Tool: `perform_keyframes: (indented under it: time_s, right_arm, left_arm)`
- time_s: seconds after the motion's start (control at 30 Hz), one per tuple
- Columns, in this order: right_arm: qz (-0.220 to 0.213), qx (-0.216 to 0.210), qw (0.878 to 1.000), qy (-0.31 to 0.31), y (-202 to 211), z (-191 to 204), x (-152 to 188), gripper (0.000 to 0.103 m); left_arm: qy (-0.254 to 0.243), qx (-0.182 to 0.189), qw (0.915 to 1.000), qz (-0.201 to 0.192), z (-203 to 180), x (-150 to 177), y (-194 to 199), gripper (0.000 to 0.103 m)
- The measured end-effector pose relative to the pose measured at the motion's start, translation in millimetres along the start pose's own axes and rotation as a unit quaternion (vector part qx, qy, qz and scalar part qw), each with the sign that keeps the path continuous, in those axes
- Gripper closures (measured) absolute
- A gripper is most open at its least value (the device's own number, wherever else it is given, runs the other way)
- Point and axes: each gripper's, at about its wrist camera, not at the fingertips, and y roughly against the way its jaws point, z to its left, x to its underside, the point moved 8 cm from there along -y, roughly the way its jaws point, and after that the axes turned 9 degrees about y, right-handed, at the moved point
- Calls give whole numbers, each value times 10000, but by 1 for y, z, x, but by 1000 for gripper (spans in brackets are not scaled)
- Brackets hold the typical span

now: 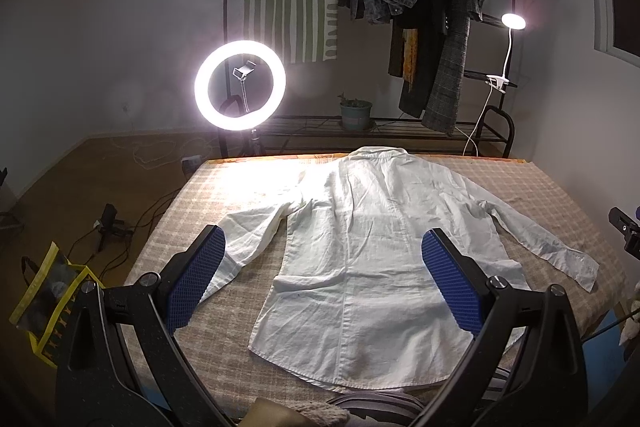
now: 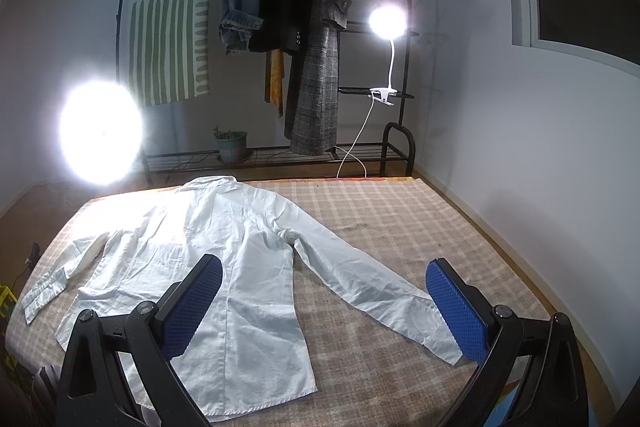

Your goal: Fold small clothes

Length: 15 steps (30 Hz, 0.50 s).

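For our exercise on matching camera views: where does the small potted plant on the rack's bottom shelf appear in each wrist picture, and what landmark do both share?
Left wrist view: the potted plant sits just above centre, right of the ring light.
Right wrist view: the potted plant sits left of centre, right of the ring light's glare.
Shared landmark: the white clip lamp on the rack.

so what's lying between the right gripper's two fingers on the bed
In the right wrist view, the right gripper is open above the white shirt; its right sleeve runs across the gap, over the checked bed cover, with the cuff near the right-hand finger.
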Motion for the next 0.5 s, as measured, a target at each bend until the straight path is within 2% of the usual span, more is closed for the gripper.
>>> perform_keyframes:
  time_s: [0.5]
  right_arm:
    - [3, 0, 10000, -17, -1, -1, 2, 0]
  left_arm:
    - [-13, 32, 10000, -77, 1, 1, -3, 2]
